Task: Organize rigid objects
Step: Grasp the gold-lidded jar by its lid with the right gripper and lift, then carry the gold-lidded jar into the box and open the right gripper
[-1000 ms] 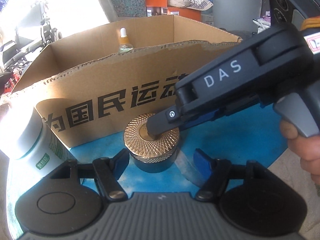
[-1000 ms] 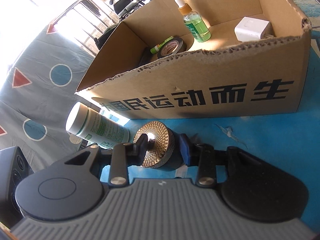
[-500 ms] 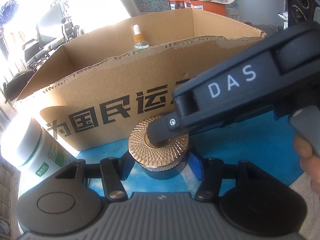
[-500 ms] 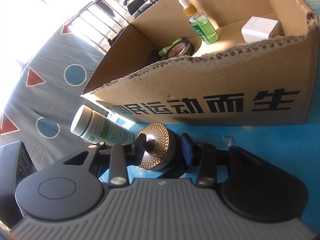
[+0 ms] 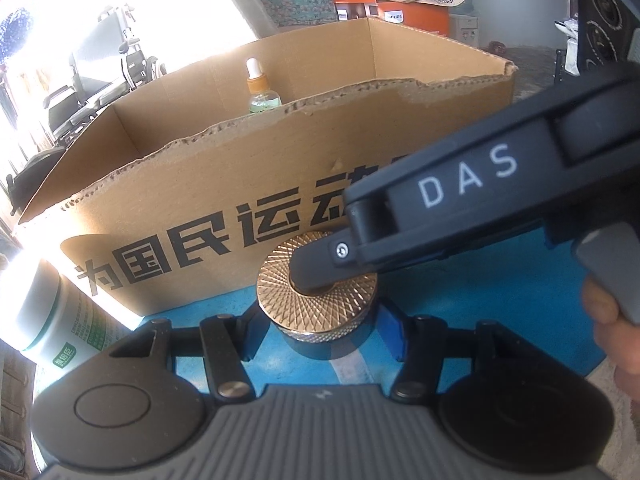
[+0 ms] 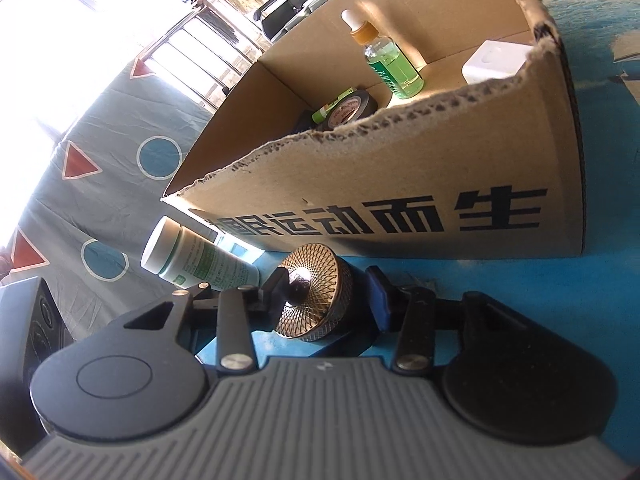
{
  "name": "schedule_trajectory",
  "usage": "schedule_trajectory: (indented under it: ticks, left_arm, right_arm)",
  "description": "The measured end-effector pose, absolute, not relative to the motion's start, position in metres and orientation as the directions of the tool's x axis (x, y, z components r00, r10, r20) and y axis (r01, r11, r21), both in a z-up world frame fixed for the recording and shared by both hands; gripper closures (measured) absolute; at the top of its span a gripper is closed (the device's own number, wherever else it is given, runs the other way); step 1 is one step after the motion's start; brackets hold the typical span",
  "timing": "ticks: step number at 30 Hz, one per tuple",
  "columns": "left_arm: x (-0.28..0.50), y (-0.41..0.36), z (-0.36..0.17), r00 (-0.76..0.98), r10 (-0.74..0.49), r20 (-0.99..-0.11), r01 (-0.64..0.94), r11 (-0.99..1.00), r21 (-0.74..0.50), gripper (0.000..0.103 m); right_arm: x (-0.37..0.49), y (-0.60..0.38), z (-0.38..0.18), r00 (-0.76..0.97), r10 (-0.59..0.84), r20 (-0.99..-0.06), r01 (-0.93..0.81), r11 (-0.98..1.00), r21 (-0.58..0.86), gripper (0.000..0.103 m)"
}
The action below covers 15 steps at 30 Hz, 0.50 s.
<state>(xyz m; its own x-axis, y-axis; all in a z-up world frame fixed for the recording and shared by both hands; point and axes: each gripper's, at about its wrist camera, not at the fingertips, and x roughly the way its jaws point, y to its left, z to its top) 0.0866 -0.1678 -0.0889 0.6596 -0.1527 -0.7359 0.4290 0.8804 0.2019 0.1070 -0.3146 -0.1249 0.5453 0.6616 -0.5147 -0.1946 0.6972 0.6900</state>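
Left wrist view: the left gripper (image 5: 316,330) points down at a gold-lidded jar (image 5: 316,300) at centre frame, its blue pads clamped on the jar's dark base. The right gripper's finger (image 5: 316,270) crosses from the right, resting on the lid. A cardboard box (image 5: 192,216) stands just behind.

Right wrist view: the right gripper (image 6: 326,298) straddles the jar (image 6: 316,300), jaws opening; whether its pads touch is unclear. A white bottle (image 6: 192,258) stands at left.

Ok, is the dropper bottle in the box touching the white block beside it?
Apart. The right wrist view shows sunlit box floor between the dropper bottle and the white block.
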Motion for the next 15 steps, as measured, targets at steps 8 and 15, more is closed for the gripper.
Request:
schedule_trajectory:
  ticks: [8, 15]
  left_arm:
    - [0.102, -0.162, -0.090, 0.642, -0.159, -0.750, 0.444, 0.875, 0.194, 0.044]
    - [0.115, -0.158, -0.089, 0.635, -0.162, -0.755, 0.440, 0.880, 0.181, 0.042]
  right_arm:
    - [0.110, -0.321, -0.130, 0.543, 0.677, -0.497, -0.187, 0.674, 0.714, 0.061]
    - [0.111, -0.323, -0.133, 0.540, 0.682, -0.493, -0.180, 0.666, 0.724, 0.061]
